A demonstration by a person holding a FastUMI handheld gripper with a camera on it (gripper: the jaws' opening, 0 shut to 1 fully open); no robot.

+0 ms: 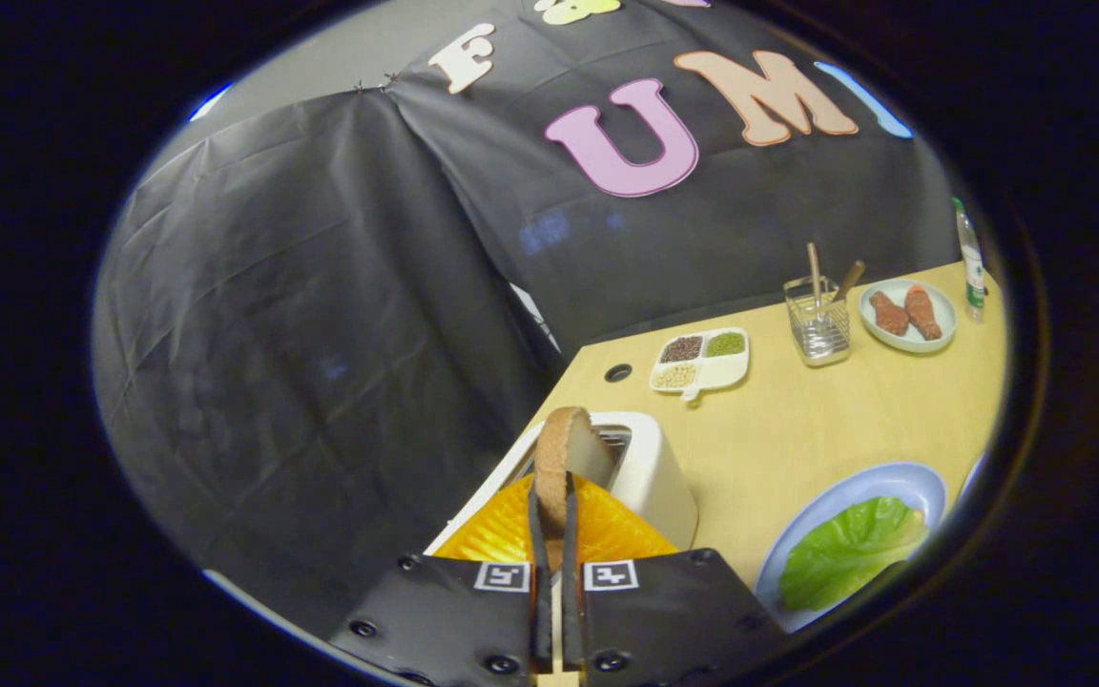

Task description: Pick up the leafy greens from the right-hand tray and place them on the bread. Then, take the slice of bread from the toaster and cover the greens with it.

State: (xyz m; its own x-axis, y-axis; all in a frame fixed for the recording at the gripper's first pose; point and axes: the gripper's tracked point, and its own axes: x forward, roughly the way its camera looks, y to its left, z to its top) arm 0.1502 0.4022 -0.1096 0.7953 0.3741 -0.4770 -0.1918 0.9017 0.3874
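Note:
My gripper point(552, 510) is shut on a slice of bread point(564, 456), which stands on edge between the two fingers. The slice is held just above the white toaster point(650, 477), over its slot. A light blue plate point(879, 485) lies on the table to the right of the fingers. A green leaf point(845, 553) lies flat on that plate and covers whatever is under it.
On the wooden table point(798, 420) beyond the toaster sit a white divided dish of beans point(700, 361), a wire holder with sticks point(819, 320), a plate with two sausages point(907, 313) and a bottle point(971, 258). A cable hole point(618, 372) is near the table's left edge.

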